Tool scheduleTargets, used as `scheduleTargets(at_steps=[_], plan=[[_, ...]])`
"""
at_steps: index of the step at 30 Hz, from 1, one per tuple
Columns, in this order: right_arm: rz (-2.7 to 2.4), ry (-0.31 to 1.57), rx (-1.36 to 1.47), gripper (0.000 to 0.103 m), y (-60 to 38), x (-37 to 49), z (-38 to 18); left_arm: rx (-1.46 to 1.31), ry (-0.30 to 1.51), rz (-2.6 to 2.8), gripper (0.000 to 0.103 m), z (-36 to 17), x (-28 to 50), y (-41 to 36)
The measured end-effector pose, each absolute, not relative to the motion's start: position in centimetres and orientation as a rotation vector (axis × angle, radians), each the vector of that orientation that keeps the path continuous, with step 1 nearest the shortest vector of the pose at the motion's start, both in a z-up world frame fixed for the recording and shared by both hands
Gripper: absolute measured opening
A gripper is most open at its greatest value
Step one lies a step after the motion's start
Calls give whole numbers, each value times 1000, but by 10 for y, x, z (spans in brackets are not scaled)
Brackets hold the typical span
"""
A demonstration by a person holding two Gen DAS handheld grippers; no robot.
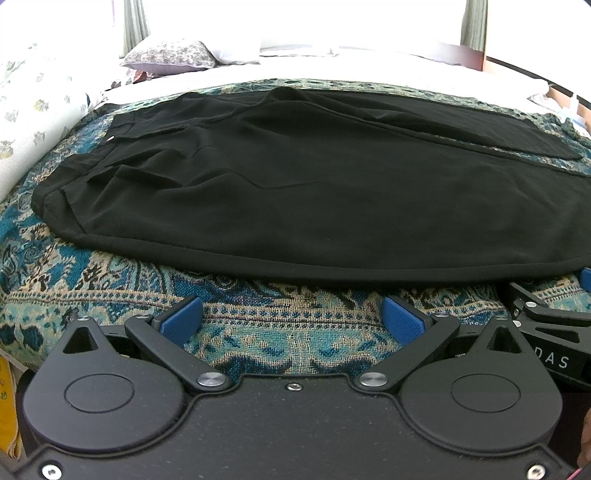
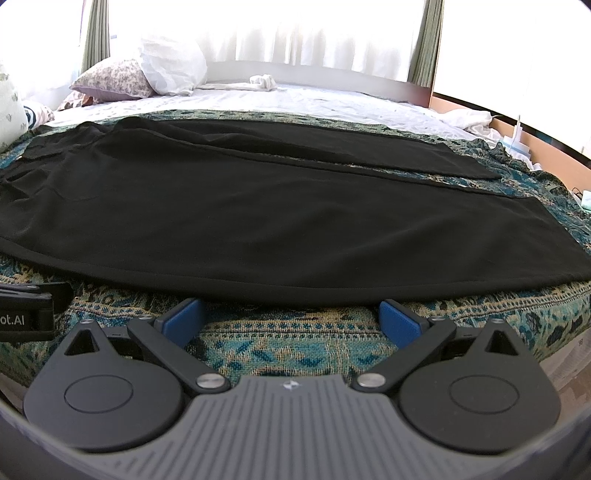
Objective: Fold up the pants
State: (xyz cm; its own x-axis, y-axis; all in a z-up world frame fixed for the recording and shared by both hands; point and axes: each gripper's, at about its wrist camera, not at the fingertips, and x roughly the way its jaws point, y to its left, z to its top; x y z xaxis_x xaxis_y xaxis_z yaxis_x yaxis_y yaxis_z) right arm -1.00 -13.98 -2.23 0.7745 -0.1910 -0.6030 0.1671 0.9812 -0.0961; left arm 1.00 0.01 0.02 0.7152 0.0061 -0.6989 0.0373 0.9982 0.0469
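A: Where are the black pants (image 1: 295, 192) right now?

B: Spread flat across the bed, on the teal patterned blanket (image 1: 258, 332), waistband toward the left end and both legs running off to the right. The near leg lies along the blanket's front edge; the far leg sits just behind it with a thin strip of blanket showing between them toward the cuffs.

A: And the grippers?

B: Both hang at the front edge of the bed, side by side. The left gripper (image 1: 293, 317) has its blue pads spread wide, nothing between them, short of the pants' near hem. The right gripper (image 2: 291, 315) is spread the same way, its tips just at the hem, holding nothing.

A: Why there?

B: My guess is that they are lined up to take the near long edge at two places, so one leg can be carried over onto the other. Laying the pants out flat and lengthwise suits that fold.

A: What about the room?

B: A white sheet (image 2: 314, 98) covers the bed beyond the blanket. A floral pillow (image 2: 114, 79) and a white pillow (image 2: 171, 66) sit at the far left corner, with bright curtains (image 2: 314, 33) behind. The blanket is soft and woven, so the fabric may drag slightly.
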Motion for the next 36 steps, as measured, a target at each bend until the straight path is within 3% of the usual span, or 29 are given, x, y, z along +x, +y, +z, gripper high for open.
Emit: scheduleTargets(at_steps=[10,21,36], plan=[[-201,593,-49,103,-138,-18,-29,6,747,-6,102,7,10,9],[-86,490,-103,103,-133,-25,-7,-102,624,250,100,39,46,123],[208,442,-269,95,-47,-5,1,-404,625,341,102,18,90,233]])
